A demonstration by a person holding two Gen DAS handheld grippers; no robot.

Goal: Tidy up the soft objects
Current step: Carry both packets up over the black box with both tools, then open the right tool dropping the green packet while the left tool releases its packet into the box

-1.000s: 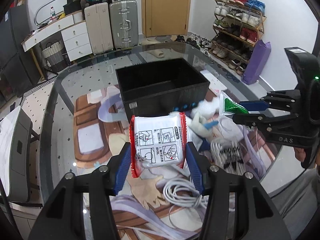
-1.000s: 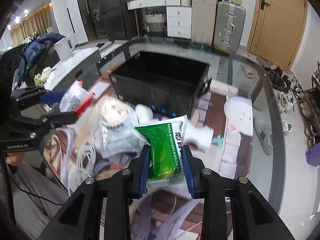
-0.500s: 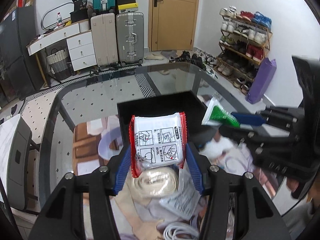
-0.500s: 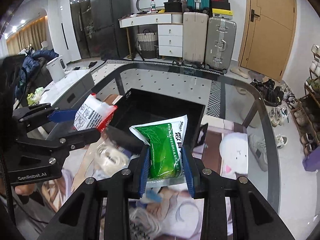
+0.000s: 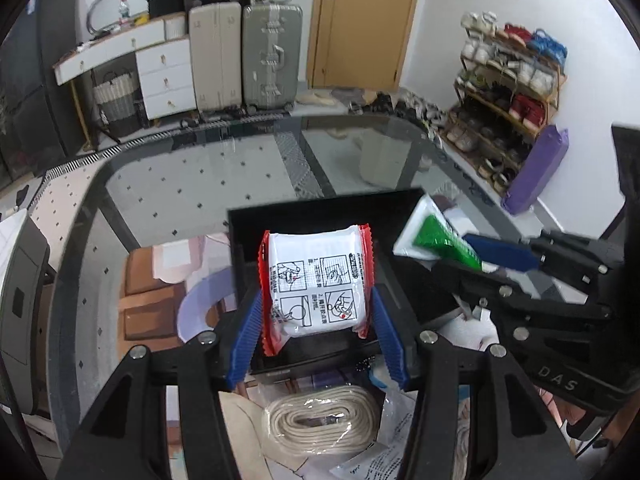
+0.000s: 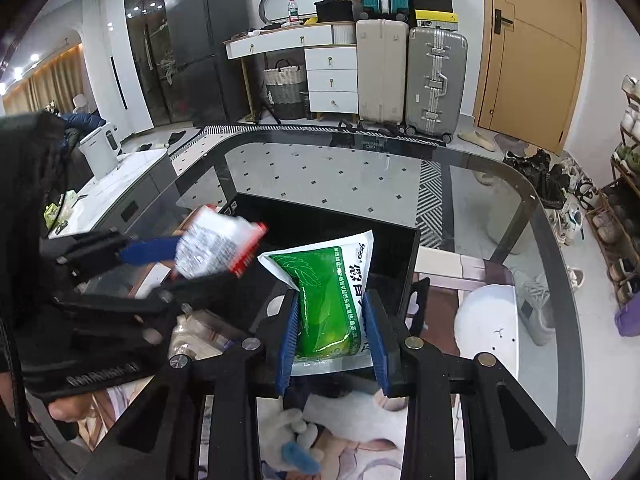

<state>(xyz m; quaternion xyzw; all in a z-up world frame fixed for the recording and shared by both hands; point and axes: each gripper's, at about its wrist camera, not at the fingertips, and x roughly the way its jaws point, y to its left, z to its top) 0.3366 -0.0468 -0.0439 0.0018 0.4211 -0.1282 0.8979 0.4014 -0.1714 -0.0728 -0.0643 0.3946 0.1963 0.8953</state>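
Note:
My left gripper (image 5: 316,312) is shut on a white packet with red edges (image 5: 318,286) and holds it above the open black bin (image 5: 320,212). My right gripper (image 6: 331,320) is shut on a green and white pouch (image 6: 334,300), also over the bin (image 6: 404,256). In the left wrist view the right gripper (image 5: 476,256) comes in from the right with the green pouch (image 5: 436,240). In the right wrist view the left gripper (image 6: 168,256) comes in from the left with the red-edged packet (image 6: 216,246).
On the glass table (image 5: 200,184) in front of the bin lie a wrapped coil of cream rope (image 5: 324,420), flat plastic packets (image 5: 376,460) and a white plush toy (image 6: 300,432). A white round cushion (image 6: 488,324) lies right of the bin. Suitcases and a shoe rack stand behind.
Both grippers have risen and moved forward from the pile of items to above the bin, each still holding its packet.

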